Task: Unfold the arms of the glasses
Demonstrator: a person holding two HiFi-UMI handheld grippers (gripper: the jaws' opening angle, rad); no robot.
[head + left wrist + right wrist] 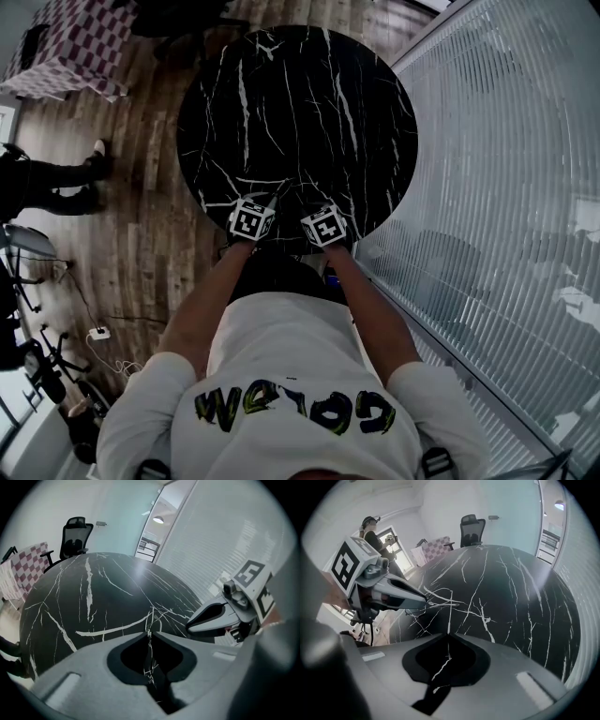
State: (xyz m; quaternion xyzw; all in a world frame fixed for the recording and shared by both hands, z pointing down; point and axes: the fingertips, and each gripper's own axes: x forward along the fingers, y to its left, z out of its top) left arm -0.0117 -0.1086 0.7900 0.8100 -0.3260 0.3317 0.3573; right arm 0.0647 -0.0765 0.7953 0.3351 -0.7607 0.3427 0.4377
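The glasses point(443, 603) are thin wire-framed and hard to pick out against the black marble table point(300, 103). They hang just above its near edge, between my two grippers. My left gripper point(149, 633) is shut on a thin wire part of the frame; in the right gripper view its tips point(424, 601) meet the frame. My right gripper point(448, 633) has its jaws together on a thin straight wire that runs up to the frame and looks like an arm of the glasses. In the head view both grippers point(253, 221) point(323, 227) sit side by side, tips close together.
The round table has white veins and nothing else on it. A glass wall with blinds point(506, 187) runs along the right. An office chair point(75, 538) and a checkered cloth point(28, 564) stand beyond the far side. A person's legs point(56, 178) are on the wooden floor at left.
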